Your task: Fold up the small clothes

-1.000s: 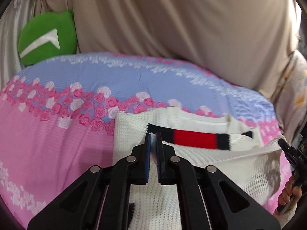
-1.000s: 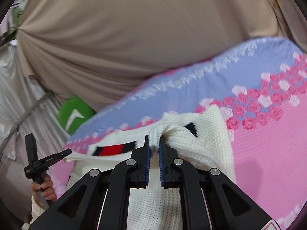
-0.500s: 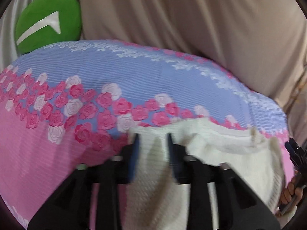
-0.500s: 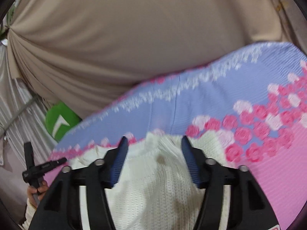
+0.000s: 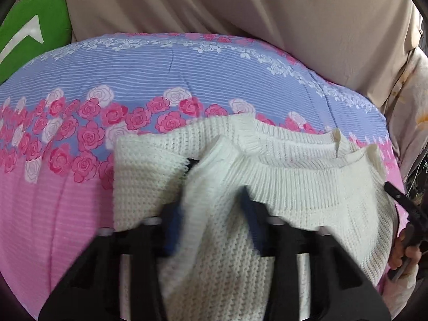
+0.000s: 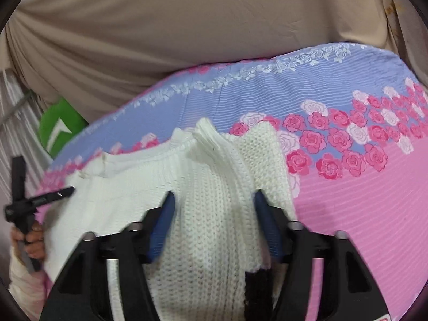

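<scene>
A white knit sweater lies folded on the bed, ribbed hem edges toward the far side. My left gripper is low over its left part, jaws apart and closing, with a raised fold of knit between them. In the right wrist view the sweater fills the near middle. My right gripper straddles a ridge of knit at its right side, jaws apart and closing, the pads not pressing. A dark stripe patch shows by the right finger. Each view catches the other gripper, held in a hand, at its edge.
A pink and lilac bedspread with rose print lies under the sweater. A green cushion sits at the far left corner. A beige curtain hangs behind the bed. The person's hand holds the left gripper's handle.
Both grippers were shut on the sweater's edge a second ago, then let go and sank lower. The red and black stripe is now folded out of sight, and both jaws straddle knit folds.
</scene>
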`<control>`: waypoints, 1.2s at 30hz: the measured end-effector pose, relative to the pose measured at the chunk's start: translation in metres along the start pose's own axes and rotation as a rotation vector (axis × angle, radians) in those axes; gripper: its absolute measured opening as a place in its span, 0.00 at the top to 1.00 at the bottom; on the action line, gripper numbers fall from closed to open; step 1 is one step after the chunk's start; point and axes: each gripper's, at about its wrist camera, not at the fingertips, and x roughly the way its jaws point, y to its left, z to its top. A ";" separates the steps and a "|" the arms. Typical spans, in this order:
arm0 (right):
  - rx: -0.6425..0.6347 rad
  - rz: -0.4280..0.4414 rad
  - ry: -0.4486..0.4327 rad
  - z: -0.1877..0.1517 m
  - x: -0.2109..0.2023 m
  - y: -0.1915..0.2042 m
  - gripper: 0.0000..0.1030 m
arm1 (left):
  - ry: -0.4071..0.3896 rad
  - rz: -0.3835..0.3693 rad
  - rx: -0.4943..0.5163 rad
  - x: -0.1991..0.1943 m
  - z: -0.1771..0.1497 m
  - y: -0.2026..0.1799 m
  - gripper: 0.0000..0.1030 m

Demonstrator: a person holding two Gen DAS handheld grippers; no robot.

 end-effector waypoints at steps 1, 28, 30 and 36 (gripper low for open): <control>-0.025 -0.013 0.005 0.001 0.001 0.005 0.90 | -0.011 -0.002 -0.009 -0.005 0.001 0.000 0.92; -0.129 0.078 -0.094 -0.018 -0.055 0.082 0.86 | -0.236 0.204 0.069 -0.071 -0.016 -0.029 0.84; -0.201 0.179 -0.009 -0.041 -0.046 0.118 0.86 | -0.226 0.140 0.150 -0.081 -0.033 -0.056 0.77; -0.366 0.205 0.184 -0.107 -0.017 0.169 0.94 | -0.041 0.077 0.267 -0.052 -0.092 -0.092 0.74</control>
